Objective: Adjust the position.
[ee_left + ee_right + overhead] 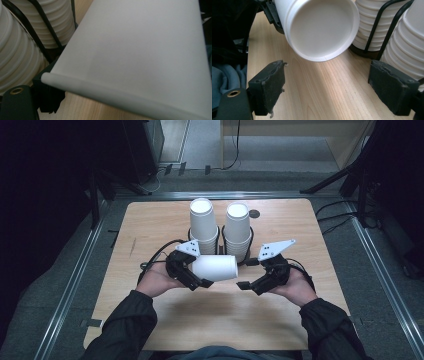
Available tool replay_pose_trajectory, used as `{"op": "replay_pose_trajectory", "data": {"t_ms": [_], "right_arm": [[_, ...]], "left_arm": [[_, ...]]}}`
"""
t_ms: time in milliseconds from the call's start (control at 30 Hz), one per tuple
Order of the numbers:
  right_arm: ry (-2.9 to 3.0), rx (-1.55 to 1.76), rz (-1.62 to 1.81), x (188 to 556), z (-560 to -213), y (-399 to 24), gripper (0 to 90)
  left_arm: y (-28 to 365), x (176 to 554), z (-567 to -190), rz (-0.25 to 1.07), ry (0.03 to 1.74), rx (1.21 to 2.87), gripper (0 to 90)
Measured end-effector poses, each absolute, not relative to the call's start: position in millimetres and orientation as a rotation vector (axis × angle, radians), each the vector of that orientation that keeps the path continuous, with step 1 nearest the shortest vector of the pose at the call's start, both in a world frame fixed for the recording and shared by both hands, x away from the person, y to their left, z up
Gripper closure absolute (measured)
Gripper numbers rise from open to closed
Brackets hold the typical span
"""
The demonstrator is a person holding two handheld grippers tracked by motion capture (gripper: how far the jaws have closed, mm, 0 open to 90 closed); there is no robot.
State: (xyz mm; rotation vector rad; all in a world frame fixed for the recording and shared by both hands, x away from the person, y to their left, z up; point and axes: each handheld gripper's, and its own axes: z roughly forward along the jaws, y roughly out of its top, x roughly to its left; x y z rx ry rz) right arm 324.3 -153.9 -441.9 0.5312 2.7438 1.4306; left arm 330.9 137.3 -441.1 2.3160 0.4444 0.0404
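While the left tool (196, 282) clamps the sideways paper cup (215, 268) at frame centre above the table (150, 225) and the right tool (246, 285) gapes empty, over-squeezing risks crushing it.

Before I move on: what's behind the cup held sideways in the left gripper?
Behind the sideways cup stand two stacks of white cups in a black wire holder on the table. The cup and the left gripper cover the holder's base.

Cup (140, 57) cut off by edges
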Motion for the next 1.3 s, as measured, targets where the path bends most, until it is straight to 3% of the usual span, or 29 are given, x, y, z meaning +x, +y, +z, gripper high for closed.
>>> {"op": "replay_pose_trajectory", "data": {"t_ms": [500, 1033, 1300], "right_arm": [[2.746, 0.457, 1.338, 321.3, -444.9, -155.6, 14.7], [2.807, 0.395, 1.291, 322.1, -453.2, -141.4, 13.8], [2.890, 0.287, 1.210, 321.7, -464.7, -125.9, 13.8]], "left_arm": [[128.9, 333.2, -443.6, 0.026, 0.499, 2.402, 9.9], [97.8, 338.8, -462.4, -0.083, 0.406, 2.538, 9.9], [88.1, 332.1, -462.2, -0.066, 0.370, 2.572, 9.9]]}}
